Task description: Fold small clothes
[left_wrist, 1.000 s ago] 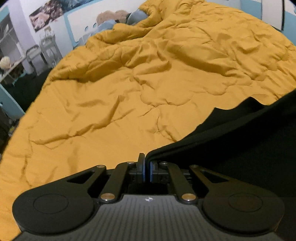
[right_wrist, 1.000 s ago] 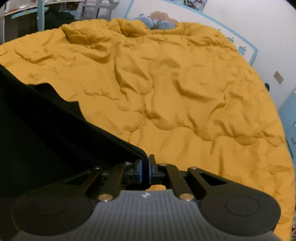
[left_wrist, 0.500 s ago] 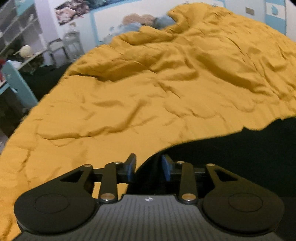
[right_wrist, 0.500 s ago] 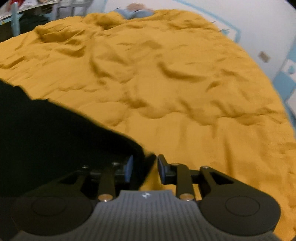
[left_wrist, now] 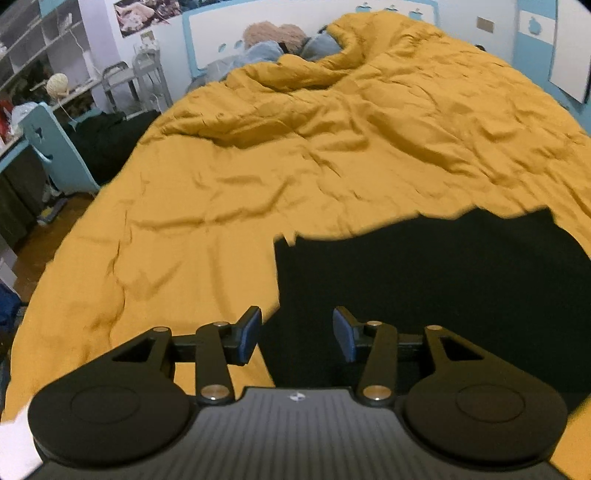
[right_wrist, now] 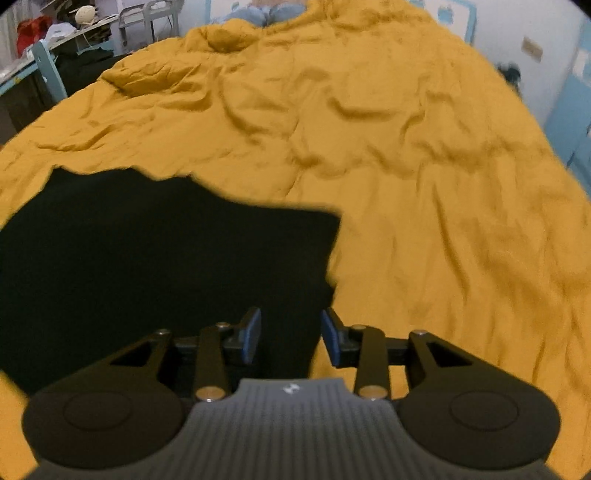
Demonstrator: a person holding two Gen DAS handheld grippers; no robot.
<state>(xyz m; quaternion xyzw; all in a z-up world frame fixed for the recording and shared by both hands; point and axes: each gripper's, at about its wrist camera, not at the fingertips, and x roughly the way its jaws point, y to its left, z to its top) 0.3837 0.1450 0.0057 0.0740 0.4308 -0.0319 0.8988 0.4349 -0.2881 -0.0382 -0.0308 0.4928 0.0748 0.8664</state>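
Left wrist view shows your left gripper (left_wrist: 295, 334) with its jaws partly apart, having just been opening, and nothing pinched between the blue pads; the black garment (left_wrist: 436, 295) lies below and beyond them on the mustard duvet (left_wrist: 258, 177), its near left corner showing in the gap. From the right wrist view, your right gripper (right_wrist: 291, 334) is in the same condition: jaws a little apart, just been opening, holding nothing, with the garment's right edge (right_wrist: 332, 258) running under them.

The garment looks laid down after a fold, though its far edge is ragged and blurred, so you cannot tell how square it sits. The likely trouble from here is the duvet itself: it is soft and heavily wrinkled, so a pad going back in for a corner could catch bedding along with cloth and drag the fold askew. Black fabric under dim light also hides its own layers, so you may pinch only the top one.

Around you: pillows and a plush toy (left_wrist: 275, 33) at the head of the bed, a blue chair (left_wrist: 55, 147) and cluttered shelves (left_wrist: 29, 44) off to the side, all well apart. Nothing blocks the garment.
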